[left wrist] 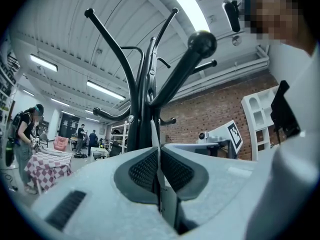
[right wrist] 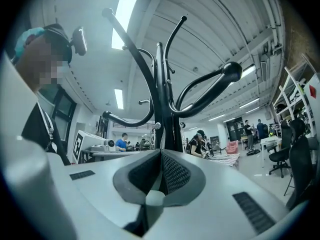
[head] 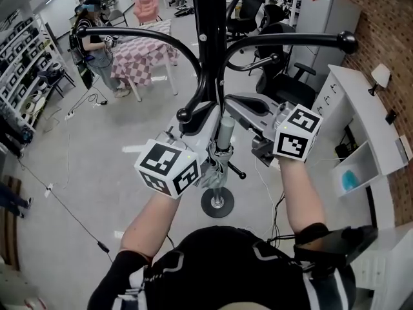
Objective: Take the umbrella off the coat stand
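1. Head view is showing the grey folded umbrella (head: 218, 165) hanging close against the black coat stand (head: 210, 50). It is sitting low on the pole, above the round base (head: 217, 203), with one gripper on each side of it.
2. Left gripper view is showing the left gripper (left wrist: 159, 156) pointing upward. Its fingers are pressing together on a thin pale strip. I judge this to be umbrella fabric or strap, but which of the two cannot be told.
3. Right gripper view is showing the right gripper (right wrist: 160, 159) also pointing upward. Its fingers are pinching a similar thin strip, with a pale rounded end showing just below the pads. I judge this to be part of the umbrella as well.
4. The point where the umbrella is hanging is hidden in all three views. The lift should therefore be going straight up, with both grippers rising together, until the bundle is swinging free.
5. Both pinches are on thin material and are looking liable to slip, so the pull should be slow and even.
6. The curved arms (head: 290, 41) are reaching out overhead. Once the umbrella is free, it should be coming towards the person, away from the pole, and not up into those arms.
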Demonstrator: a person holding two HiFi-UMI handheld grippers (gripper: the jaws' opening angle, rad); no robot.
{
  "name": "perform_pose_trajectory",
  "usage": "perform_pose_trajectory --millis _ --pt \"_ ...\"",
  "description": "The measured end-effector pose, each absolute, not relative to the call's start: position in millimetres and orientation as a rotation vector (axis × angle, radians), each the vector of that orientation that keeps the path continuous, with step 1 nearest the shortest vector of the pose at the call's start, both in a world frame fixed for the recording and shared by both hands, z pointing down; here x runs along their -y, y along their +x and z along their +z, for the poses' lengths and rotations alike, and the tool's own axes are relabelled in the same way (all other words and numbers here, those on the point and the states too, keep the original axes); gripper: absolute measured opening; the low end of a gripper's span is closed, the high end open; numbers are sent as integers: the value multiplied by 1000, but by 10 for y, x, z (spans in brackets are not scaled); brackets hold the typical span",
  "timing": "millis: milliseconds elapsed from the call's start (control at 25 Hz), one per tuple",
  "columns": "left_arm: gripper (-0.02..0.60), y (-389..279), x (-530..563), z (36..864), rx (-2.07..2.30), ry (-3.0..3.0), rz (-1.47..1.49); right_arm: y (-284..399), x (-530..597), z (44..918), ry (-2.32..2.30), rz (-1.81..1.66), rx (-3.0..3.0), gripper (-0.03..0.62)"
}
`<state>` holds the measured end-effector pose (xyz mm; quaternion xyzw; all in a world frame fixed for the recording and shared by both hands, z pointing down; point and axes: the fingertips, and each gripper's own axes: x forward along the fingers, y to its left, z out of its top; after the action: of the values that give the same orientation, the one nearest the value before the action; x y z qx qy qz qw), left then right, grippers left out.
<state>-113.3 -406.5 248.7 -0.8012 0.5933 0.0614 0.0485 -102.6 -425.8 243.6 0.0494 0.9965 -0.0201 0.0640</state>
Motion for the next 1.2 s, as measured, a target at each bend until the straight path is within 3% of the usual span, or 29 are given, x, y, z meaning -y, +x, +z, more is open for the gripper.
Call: perform_pose_trajectory --millis 80,160,240,600,1200 --pt "22 -1094 4059 2448 -1790 -2437 180 -1025 4254 2431 146 -65 -3005 12" --pt "97 -1068 4084 2438 -1792 -2434 152 -1015 4263 2429 133 -58 -3005 12" --pt "114 -1067 4117 2444 -1811 -2424 134 -1009 4288 2431 112 -68 -3000 11" --pt "55 -1202 4130 2485 -1900 -2348 106 -1003 4287 2433 134 -83 -2992 11" --pt "14 -1220 4155 2500 -1938 -2322 130 -973 4292 2423 74 -82 -2967 9"
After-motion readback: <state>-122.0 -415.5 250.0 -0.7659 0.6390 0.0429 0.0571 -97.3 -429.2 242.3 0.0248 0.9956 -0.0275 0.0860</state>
